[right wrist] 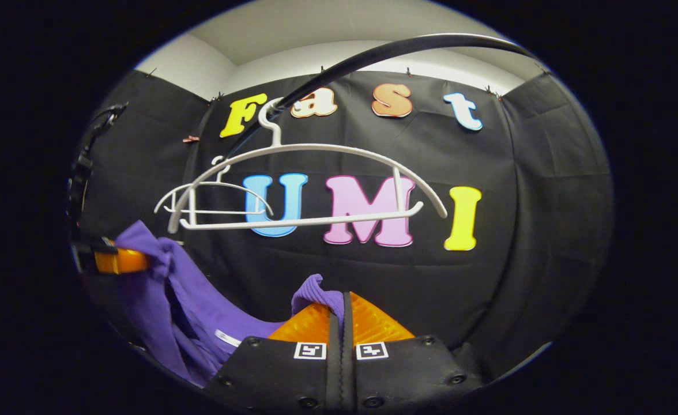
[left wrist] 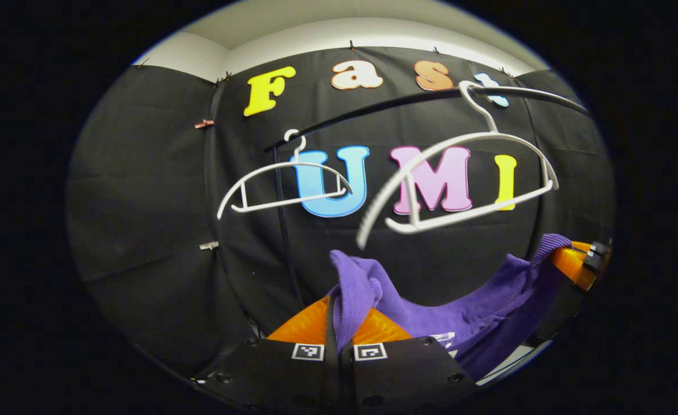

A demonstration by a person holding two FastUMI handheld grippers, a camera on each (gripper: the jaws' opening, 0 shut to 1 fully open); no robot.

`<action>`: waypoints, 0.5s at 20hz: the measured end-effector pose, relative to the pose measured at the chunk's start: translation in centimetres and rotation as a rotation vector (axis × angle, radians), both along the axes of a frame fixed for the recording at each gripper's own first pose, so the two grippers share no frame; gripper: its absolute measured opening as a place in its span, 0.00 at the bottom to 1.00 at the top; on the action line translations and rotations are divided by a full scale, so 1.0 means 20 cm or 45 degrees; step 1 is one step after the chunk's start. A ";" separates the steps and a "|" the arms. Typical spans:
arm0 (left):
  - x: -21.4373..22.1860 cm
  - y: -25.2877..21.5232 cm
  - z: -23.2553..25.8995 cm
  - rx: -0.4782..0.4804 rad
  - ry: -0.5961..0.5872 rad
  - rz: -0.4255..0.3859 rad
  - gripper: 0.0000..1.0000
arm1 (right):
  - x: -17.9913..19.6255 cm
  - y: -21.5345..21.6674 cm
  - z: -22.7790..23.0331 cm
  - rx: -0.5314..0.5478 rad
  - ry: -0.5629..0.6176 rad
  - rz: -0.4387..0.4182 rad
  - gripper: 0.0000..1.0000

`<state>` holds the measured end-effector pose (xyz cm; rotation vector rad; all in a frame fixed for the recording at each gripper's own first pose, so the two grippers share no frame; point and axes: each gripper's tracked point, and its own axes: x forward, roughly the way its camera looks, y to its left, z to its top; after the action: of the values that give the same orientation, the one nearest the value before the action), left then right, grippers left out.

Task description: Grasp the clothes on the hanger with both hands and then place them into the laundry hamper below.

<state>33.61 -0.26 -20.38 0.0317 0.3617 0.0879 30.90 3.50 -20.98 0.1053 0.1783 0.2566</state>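
A purple garment (left wrist: 466, 314) hangs slack between my two grippers, below the bare white hangers. My left gripper (left wrist: 339, 323) is shut on one purple edge, which bunches up above its fingers. In the left gripper view the right gripper (left wrist: 575, 262) holds the other end at the far right. In the right gripper view my right gripper (right wrist: 340, 314) is shut on a purple fold (right wrist: 316, 294), and the garment (right wrist: 183, 305) sags leftward to the left gripper (right wrist: 117, 259). A white hanger (right wrist: 310, 184) hangs empty on the dark rail (right wrist: 373, 55); in the left gripper view the same hanger (left wrist: 460, 184) swings tilted.
A second empty white hanger (left wrist: 284, 184) hangs farther left on the rail (left wrist: 373, 106); in the right gripper view that hanger (right wrist: 212, 199) sits behind the nearer one. The black cloth wall closes off the back. A pale surface (left wrist: 512, 360) shows low on the right.
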 end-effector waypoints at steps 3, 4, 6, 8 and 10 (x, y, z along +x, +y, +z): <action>-0.08 -0.14 -0.08 -0.057 0.049 -0.085 0.05 | -0.06 0.08 0.01 0.045 0.028 0.057 0.05; -0.09 -0.19 -0.08 -0.080 0.052 -0.112 0.05 | -0.08 0.10 0.02 0.042 0.027 0.071 0.05; -0.11 -0.28 -0.05 -0.114 0.048 -0.164 0.05 | -0.11 0.12 0.07 0.044 0.016 0.093 0.04; -0.13 -0.38 0.02 -0.159 0.027 -0.218 0.05 | -0.14 0.14 0.15 0.068 -0.002 0.109 0.05; -0.13 -0.47 0.10 -0.230 -0.001 -0.274 0.05 | -0.16 0.19 0.24 0.104 -0.027 0.130 0.04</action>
<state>31.06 -9.73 -18.31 -0.1077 0.3621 -0.1576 27.77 7.28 -16.26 0.1750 0.1519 0.3666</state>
